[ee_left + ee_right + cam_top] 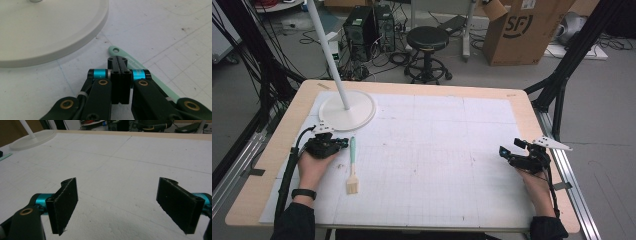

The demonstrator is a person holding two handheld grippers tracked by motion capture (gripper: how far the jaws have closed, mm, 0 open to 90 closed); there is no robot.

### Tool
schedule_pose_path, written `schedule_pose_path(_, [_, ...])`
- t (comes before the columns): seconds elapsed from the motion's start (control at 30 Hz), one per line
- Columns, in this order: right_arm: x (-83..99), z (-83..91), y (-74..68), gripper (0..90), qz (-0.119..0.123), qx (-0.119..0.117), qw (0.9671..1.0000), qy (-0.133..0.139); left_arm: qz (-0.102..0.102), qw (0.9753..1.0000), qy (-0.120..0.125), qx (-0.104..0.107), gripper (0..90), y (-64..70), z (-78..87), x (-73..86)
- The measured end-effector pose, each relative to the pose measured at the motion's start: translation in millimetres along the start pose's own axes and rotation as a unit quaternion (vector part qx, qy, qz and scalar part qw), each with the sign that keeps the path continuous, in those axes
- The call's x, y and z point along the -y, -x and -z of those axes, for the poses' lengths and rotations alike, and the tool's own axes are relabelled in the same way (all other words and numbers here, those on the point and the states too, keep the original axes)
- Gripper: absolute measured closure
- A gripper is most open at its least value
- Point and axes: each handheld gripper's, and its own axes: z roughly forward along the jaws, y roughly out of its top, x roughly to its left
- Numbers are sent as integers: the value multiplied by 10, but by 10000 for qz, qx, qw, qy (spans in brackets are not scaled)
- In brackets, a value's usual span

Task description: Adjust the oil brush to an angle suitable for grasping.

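The tabletop (pixel 422 87) spreads wide, a white gridded mat (pixel 437 150) covering most of it so that positions can be read off the lines. At the far left corner of the mat stands the lamp base (pixel 347 111), a broad white disc with its pole (pixel 329 50) leaning up and away, parked out of the working middle.

Down on the near left lies the brush (pixel 352 167), mint-green handle pointing away from the person, tan bristles toward them, flat on the mat and just to the right of the left gripper (pixel 343 142). From the left gripper view, the handle's end with its hanging hole (pixel 115 50) sits just past the tips, running back under the right link of the left gripper (pixel 117 61). Its jaws are pressed together with nothing between them; whether a tip brushes the handle is hard to say from this angle. The hand rests low, which reads as a staging pose beside the brush rather than a grasp.

Far across on the right edge, the right gripper (pixel 506 152) waits, well apart from the brush. In its own view the right gripper (pixel 117 202) has its jaws spread wide over bare mat, gripping nothing.
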Motion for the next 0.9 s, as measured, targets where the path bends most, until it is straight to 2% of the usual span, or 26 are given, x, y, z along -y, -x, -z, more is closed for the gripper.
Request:
schedule_pose_path(0.2, [-3,3,-7,168,-24,-7,10000,-3,-306,9991,-139,260,900,35,-61,-85])
schedule_pose_path(0.33, [-8,11,-1,168,-23,-10,10000,22,-336,9985,-119,412,900,62,-126,-110])
schedule_pose_path(0.37, [-6,11,1,168,-13,-9,10000,12,-387,9978,-96,528,900,74,-150,-117])
schedule_pose_path(0.47, [-6,10,-5,168,-28,-13,10000,-4,-423,9972,-72,608,900,97,-178,-129])
schedule_pose_path(0.67, [-6,7,-4,168,-3,-4,10000,9,-581,9935,-83,977,900,202,-293,-205])
schedule_pose_path(0.9, [-6,7,-7,168,-11,-11,10000,-9,-802,9891,-118,1228,900,329,-390,-266])
